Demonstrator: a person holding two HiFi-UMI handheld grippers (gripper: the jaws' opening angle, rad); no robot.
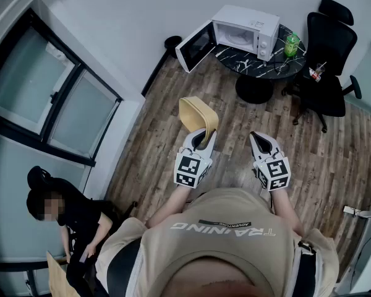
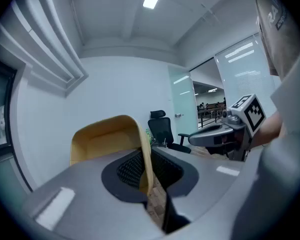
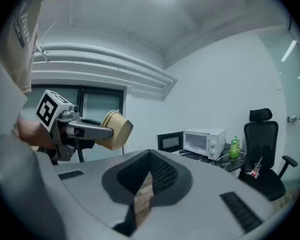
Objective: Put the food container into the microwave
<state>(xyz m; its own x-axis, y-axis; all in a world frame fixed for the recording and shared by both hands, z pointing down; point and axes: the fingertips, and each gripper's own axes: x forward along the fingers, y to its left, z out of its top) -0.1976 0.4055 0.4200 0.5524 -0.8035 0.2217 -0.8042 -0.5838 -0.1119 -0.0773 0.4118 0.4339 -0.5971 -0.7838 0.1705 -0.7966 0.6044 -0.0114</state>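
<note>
Jaws of the left gripper (image 2: 146, 171) are clamped on one wall of the yellow food container (image 2: 106, 140), which hangs in the air above the wooden floor (image 1: 148, 141) (well apart from the microwave). Right gripper (image 3: 149, 179) jaws are closed together with nothing between them. At 1 o'clock in the head view, the white microwave (image 1: 246, 31) stands door-open on a round dark desk (image 1: 263, 65), a green bottle (image 1: 291, 44) at its 3 o'clock.
</note>
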